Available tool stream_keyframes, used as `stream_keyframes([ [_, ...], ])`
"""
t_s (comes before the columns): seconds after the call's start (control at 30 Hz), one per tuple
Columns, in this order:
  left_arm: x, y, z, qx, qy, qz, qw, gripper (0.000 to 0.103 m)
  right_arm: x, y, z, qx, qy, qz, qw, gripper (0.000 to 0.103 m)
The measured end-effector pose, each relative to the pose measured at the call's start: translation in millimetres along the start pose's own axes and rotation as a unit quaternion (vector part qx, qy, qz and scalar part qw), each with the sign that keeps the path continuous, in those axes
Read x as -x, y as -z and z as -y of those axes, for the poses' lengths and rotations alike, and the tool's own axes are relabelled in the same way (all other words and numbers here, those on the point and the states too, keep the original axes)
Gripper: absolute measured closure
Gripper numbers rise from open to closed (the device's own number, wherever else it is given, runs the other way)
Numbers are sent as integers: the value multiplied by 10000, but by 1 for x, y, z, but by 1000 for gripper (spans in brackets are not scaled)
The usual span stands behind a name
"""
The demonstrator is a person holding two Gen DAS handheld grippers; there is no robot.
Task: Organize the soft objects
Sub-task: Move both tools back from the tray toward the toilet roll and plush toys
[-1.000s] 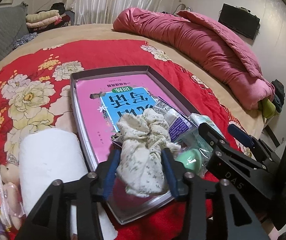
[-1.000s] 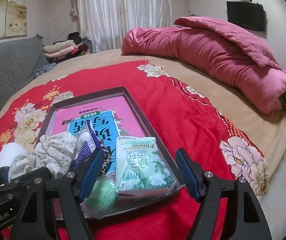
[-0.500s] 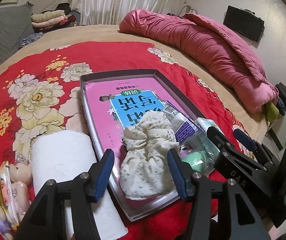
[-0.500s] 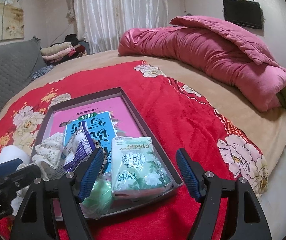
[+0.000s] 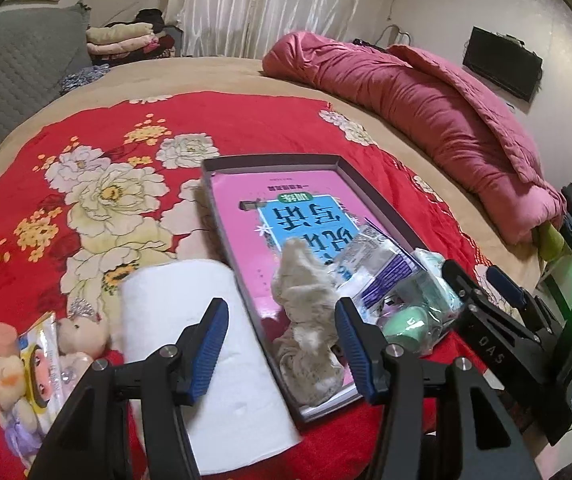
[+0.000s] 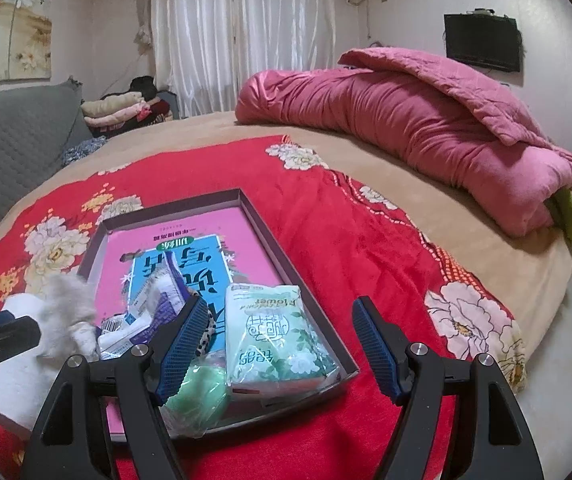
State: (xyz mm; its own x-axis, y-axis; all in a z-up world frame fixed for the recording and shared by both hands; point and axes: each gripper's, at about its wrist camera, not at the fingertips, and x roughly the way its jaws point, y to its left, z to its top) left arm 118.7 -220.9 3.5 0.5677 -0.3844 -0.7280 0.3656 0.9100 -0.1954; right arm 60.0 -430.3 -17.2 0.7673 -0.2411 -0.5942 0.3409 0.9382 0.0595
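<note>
Both grippers tilt down toward the tray [image 5: 370, 196]. The left gripper [image 5: 282, 340], jaws just opened and spread, hangs over the tray's near-left edge; the cream scrunchie [image 5: 306, 320] lies free inside. The right gripper [image 6: 282, 344], jaws spread, straddles the tissue pack [image 6: 274, 332] at the tray's near-right corner.

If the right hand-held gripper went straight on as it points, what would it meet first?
Most likely the green tissue pack, lying in the tray between the open right hand-held gripper; depth is uncertain.

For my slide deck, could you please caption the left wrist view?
Open left hand-held gripper above floral cloth lying in tray, paper roll alongside.
</note>
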Motion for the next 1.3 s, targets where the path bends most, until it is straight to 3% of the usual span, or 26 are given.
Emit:
stream_keyframes([
  [0.63, 43, 5, -5, -60, 110, 263, 9996, 48, 51, -3, -10, 68, 96, 532, 9985, 27],
  [1.3, 81, 26, -39, 170, 77, 310, 9993, 48, 107, 0, -87, 813, -634, 649, 9926, 27],
])
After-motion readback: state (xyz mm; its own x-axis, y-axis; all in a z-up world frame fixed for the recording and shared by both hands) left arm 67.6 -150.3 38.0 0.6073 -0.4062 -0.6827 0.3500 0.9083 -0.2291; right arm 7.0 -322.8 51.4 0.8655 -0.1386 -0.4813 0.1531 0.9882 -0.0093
